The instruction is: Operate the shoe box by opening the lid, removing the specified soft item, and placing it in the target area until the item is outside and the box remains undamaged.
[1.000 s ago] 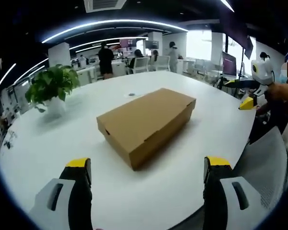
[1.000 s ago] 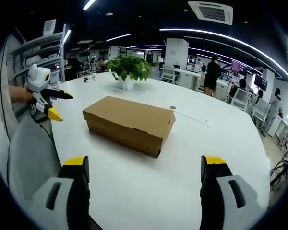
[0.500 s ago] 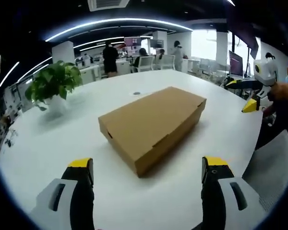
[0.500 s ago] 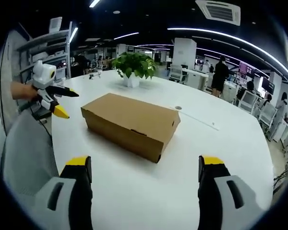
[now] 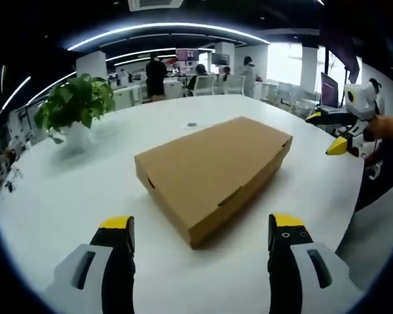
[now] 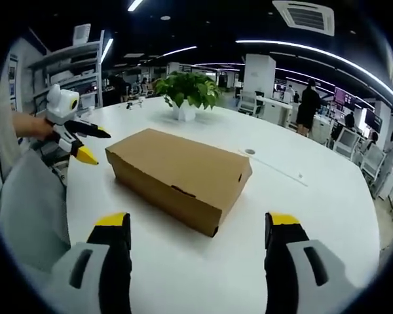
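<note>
A brown cardboard shoe box (image 5: pixel 213 171) lies shut on the round white table (image 5: pixel 65 190), its lid down. In the left gripper view my left gripper (image 5: pixel 202 230) stands open just short of the box's near corner, nothing between its jaws. In the right gripper view the same box (image 6: pixel 177 173) lies ahead of my right gripper (image 6: pixel 195 227), which is open and empty too. The right gripper (image 5: pixel 344 134) also appears at the far right of the left gripper view, and the left gripper (image 6: pixel 78 140) at the left of the right gripper view. The soft item is hidden.
A potted green plant (image 5: pixel 72 114) in a white pot stands at the back of the table (image 6: pixel 187 95). A grey chair back (image 6: pixel 29 209) is by the table edge. People stand and sit at desks (image 5: pixel 157 75) far behind.
Both grippers have come closer to the box, which looms larger in each view. The box itself has not moved and its lid stays shut.
</note>
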### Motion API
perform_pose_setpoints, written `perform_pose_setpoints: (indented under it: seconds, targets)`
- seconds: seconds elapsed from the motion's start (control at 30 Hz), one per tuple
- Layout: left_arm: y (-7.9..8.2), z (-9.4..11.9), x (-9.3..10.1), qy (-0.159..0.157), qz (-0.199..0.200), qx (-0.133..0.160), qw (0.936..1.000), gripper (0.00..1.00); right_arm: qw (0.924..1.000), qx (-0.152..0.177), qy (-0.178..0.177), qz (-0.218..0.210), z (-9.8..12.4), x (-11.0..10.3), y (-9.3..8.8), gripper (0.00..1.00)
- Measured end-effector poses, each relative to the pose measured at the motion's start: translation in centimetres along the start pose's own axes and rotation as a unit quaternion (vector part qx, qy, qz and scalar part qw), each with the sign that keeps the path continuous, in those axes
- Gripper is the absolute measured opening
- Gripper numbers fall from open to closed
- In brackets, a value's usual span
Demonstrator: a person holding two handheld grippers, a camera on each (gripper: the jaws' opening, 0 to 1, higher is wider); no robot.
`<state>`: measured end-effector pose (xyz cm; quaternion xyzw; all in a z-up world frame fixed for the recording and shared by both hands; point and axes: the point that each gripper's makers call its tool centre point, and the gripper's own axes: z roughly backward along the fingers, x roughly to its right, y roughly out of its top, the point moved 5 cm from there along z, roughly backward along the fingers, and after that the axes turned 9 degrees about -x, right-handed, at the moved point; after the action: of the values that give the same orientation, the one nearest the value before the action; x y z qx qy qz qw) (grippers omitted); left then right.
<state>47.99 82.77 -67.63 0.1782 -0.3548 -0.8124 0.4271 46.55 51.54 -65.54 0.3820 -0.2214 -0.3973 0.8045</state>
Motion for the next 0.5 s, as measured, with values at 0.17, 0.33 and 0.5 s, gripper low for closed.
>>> perform_pose_setpoints:
  seconds: [0.17,0.33,0.5]
  targets:
    - [0.1,-0.5,-0.2,0.003,0.005,-0.002,1.0000,0.78,0.9999,0.002,0.002,0.017,-1.5,0.7,0.5,0.68]
    - [0.2,-0.9,-0.2,0.005,0.011,-0.003,0.9999,0.73,0.9997,-0.007,0.001,0.024,-3.0,1.6,0.8,0.61]
    - [0.4,-1.1,-0.4,0.010,0.027,0.001,0.9996,0.67,0.9993,-0.016,0.007,0.033,-4.0,1.6,1.0,0.56]
